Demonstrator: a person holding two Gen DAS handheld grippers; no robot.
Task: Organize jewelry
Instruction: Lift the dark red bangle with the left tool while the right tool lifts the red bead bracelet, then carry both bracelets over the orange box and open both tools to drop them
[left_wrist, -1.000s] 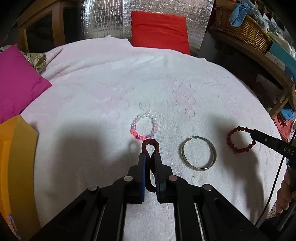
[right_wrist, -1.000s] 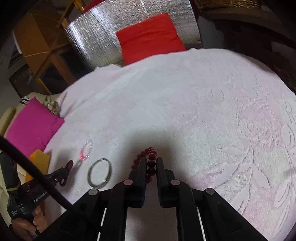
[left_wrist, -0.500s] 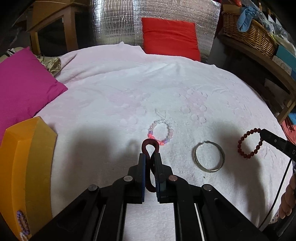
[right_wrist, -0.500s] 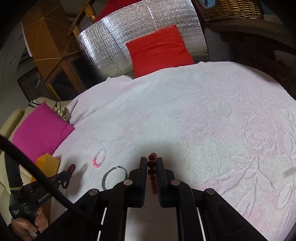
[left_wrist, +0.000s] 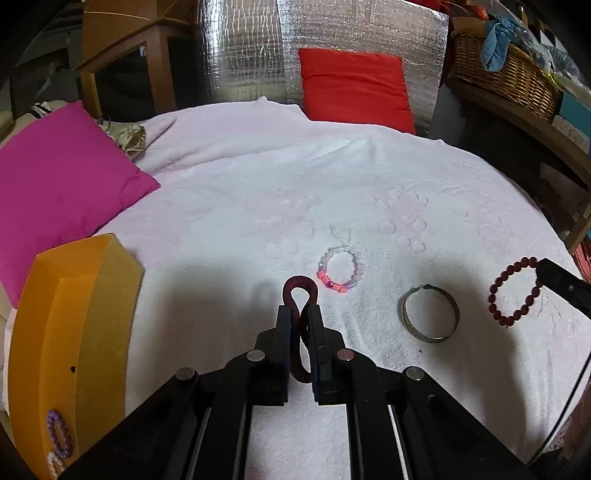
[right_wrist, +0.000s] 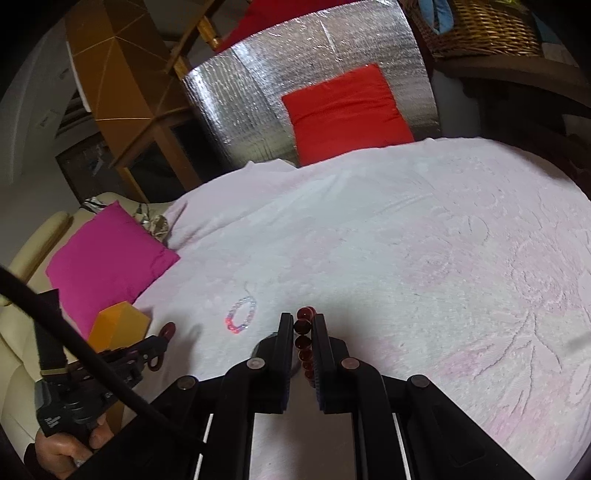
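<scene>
The left hand-held gripper (left_wrist: 299, 321) is clamped on a dark red cord loop (left_wrist: 298, 295), a bracelet or hair tie, whose rounded end sticks out past the fingertips while the rest hangs between the fingers. The right hand-held gripper (right_wrist: 303, 328) is closed on a dark red beaded bracelet (right_wrist: 303, 336); in the left wrist view that bracelet (left_wrist: 513, 295) hangs as an open ring off the gripper tip, above the bedspread (left_wrist: 258, 192).

The main risk, judging from the grips, is a drop on the way to the orange box (left_wrist: 74, 332). The beads are round and hard, so the strand could roll or slip out if the grip loosens or the hand jerks. The cord loop is soft and pinched only along a narrow stretch, so it might slide free. The box stands at the left edge of the bed, near the magenta cushion (left_wrist: 59, 184), so a drop made too early would land on the bedspread or off the bed. The box itself could tip if nudged.

Count: five bracelets are visible. Two are held. Two lie on the bedspread: a pink-and-clear bead bracelet (left_wrist: 341, 267) and a metal bangle (left_wrist: 430, 314), near each other but apart. One purple bead bracelet (left_wrist: 59, 432) is already in the box, with a pale strand below it too cut off to identify. There are two cushions, the other a red cushion (left_wrist: 354, 88), and one box.
</scene>
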